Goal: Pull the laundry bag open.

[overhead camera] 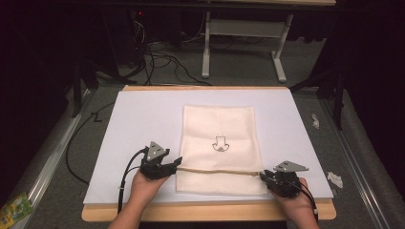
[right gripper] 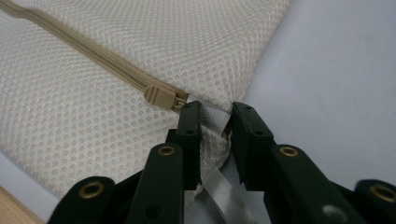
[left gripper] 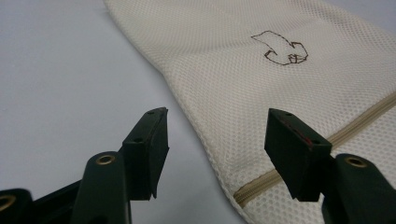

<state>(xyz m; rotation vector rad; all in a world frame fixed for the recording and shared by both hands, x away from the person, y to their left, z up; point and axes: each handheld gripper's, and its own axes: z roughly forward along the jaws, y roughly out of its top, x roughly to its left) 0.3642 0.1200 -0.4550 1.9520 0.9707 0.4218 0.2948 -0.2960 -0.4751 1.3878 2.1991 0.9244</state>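
A cream mesh bag (overhead camera: 218, 143) lies flat on the white sheet, a small dark drawing (overhead camera: 220, 144) at its middle and a tan zipper (overhead camera: 219, 171) running across its near part. My left gripper (overhead camera: 177, 162) stands open at the zipper's left end; its jaws (left gripper: 217, 154) straddle the bag's edge (left gripper: 196, 126) without touching it. At the bag's right edge my right gripper (overhead camera: 261, 176) is shut on the mesh (right gripper: 212, 119), just beside the tan zipper slider (right gripper: 161, 96). A grey strip (right gripper: 222, 193) hangs beneath the pinched mesh.
The white sheet (overhead camera: 138, 124) covers a wooden board (overhead camera: 200, 212). Crumpled white scraps (overhead camera: 335, 179) lie on the grey surface to the right, a green packet (overhead camera: 14, 209) at lower left. Table legs (overhead camera: 206, 43) and cables (overhead camera: 167, 59) stand beyond the board.
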